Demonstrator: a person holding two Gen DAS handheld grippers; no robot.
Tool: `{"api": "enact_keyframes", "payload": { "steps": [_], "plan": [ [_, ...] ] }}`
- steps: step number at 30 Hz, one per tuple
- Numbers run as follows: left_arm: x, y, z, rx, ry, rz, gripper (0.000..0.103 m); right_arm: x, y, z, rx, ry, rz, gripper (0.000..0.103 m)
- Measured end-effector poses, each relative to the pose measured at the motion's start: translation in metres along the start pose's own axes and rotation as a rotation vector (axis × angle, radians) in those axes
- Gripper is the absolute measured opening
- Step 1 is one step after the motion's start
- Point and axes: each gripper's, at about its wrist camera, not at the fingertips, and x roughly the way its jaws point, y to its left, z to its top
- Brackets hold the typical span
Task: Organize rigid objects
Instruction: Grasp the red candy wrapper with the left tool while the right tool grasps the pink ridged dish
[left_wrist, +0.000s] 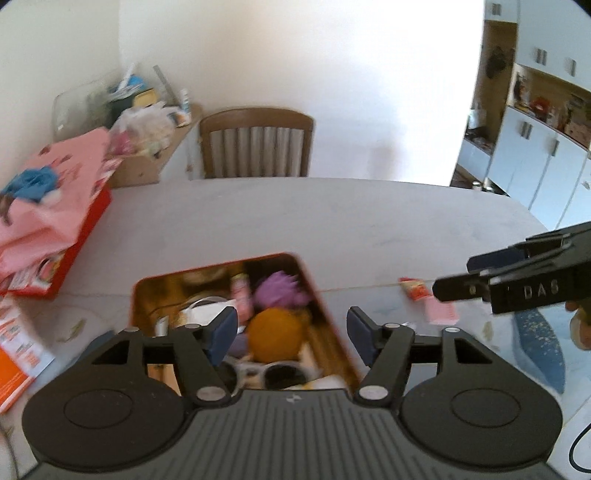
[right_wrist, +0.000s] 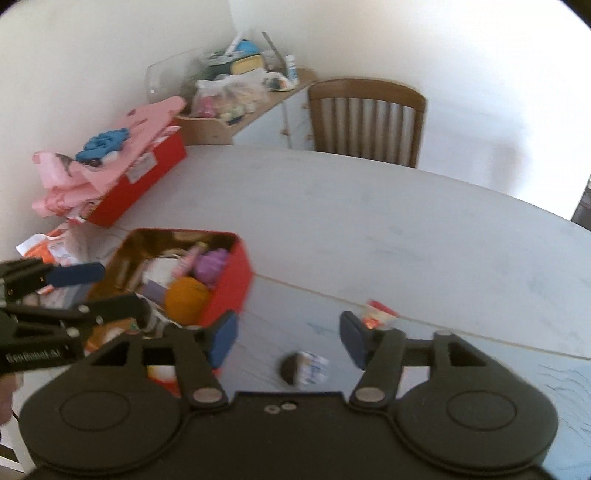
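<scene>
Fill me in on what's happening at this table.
A person is sorting small things into a red tin with two hand-held grippers. The left gripper hangs open over the tin, which holds an orange ball. The right gripper is open and empty above a small packet lying on the table.

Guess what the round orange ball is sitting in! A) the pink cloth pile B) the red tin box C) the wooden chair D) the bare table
B: the orange ball sits among other small things inside the open red tin box on the table, far from the chair and the pink cloth pile.
</scene>
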Motion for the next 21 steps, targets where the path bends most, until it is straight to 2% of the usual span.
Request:
{"api": "enact_keyframes", "payload": {
  "steps": [3,5,6,12,16,21],
  "plan": [
    [0.008,-0.026,0.010,0.031,-0.003,-0.024,0.073,-0.004,-0.020,-0.009,-0.005,0.009,-0.013,0.067],
    [0.015,-0.043,0.016,0.044,-0.004,-0.039,0.082,-0.005,-0.032,-0.014,0.001,0.017,-0.009,0.068],
    [0.019,-0.051,0.020,0.050,0.000,-0.051,0.082,-0.005,-0.038,-0.017,0.004,0.021,-0.007,0.069],
    [0.050,-0.090,0.033,0.066,0.036,-0.097,0.084,-0.004,-0.064,-0.028,-0.038,0.025,0.011,0.093],
    [0.078,-0.106,0.041,0.060,0.082,-0.106,0.084,0.006,-0.072,-0.033,-0.099,0.043,0.029,0.098],
    [0.117,-0.118,0.049,0.055,0.166,-0.125,0.084,0.022,-0.079,-0.038,-0.180,0.065,0.044,0.099]
  ]
}}
